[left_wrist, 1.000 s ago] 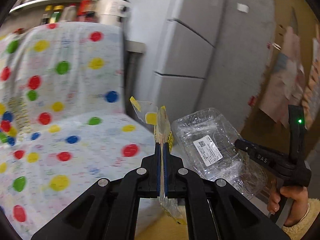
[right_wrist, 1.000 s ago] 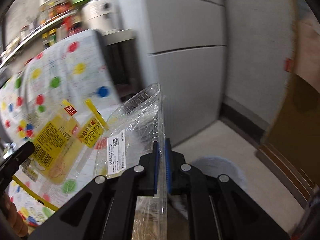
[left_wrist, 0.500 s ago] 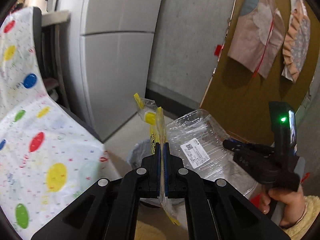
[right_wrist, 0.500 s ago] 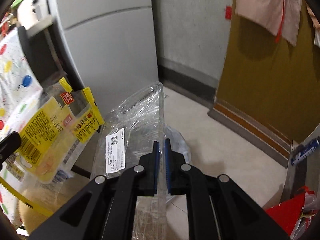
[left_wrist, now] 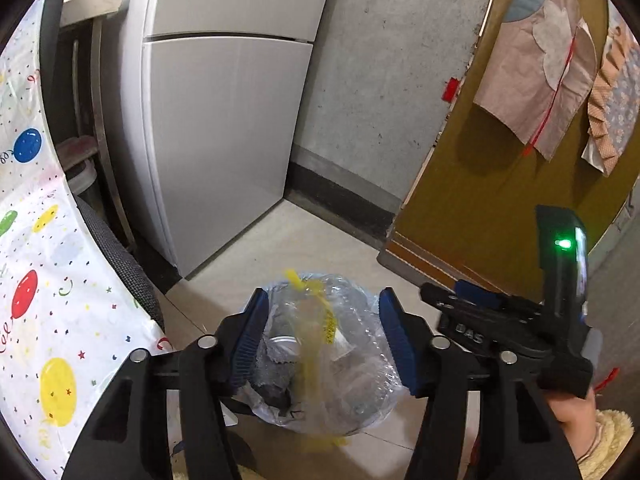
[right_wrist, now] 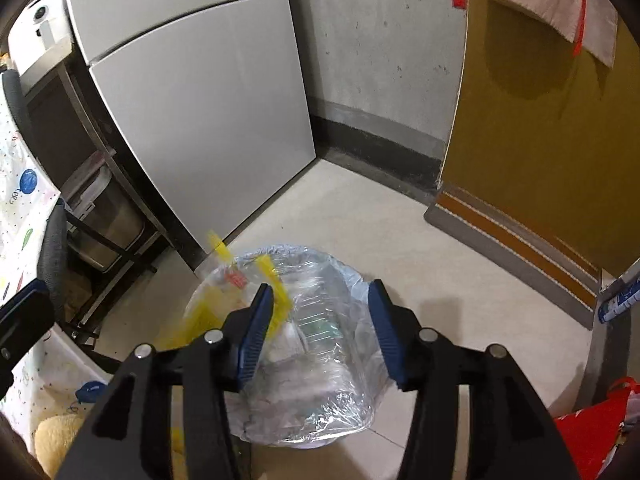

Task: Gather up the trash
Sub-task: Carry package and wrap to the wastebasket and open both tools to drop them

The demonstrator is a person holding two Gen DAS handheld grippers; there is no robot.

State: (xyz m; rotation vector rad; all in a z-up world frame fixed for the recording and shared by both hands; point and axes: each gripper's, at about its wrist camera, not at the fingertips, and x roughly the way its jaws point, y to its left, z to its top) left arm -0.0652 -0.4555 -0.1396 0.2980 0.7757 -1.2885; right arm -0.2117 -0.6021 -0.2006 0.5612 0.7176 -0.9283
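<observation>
Release step, Collect trash, both items let go over the bin. Left wrist view: left gripper (left_wrist: 320,336) at lower centre, jaws just opened and standing spread, pads touching nothing; yellow wrapper (left_wrist: 314,344), blurred, between the pads but free of them, apparently dropping into the lined trash bin (left_wrist: 360,400) on the floor directly below. Right gripper (left_wrist: 476,304) at right edge of frame, a hand (left_wrist: 570,410) in a fleecy cuff on its grip. Fridge (left_wrist: 224,128) at upper left, spotted tablecloth (left_wrist: 36,320) down the left edge. Right wrist view: right gripper (right_wrist: 320,332) at lower centre, jaws likewise just opened and apart, nothing pinched; clear plastic tray (right_wrist: 320,320) lying within the bin's liner (right_wrist: 360,280) below the pads; yellow wrapper (right_wrist: 224,292) at the bin's left rim, part over the edge, blurred. Judgement: drop is under way, not settled. Next move calls for checking the wrapper lands inside the liner, then lifting both grippers clear and turning back toward the table for remaining rubbish, jaws kept apart.
</observation>
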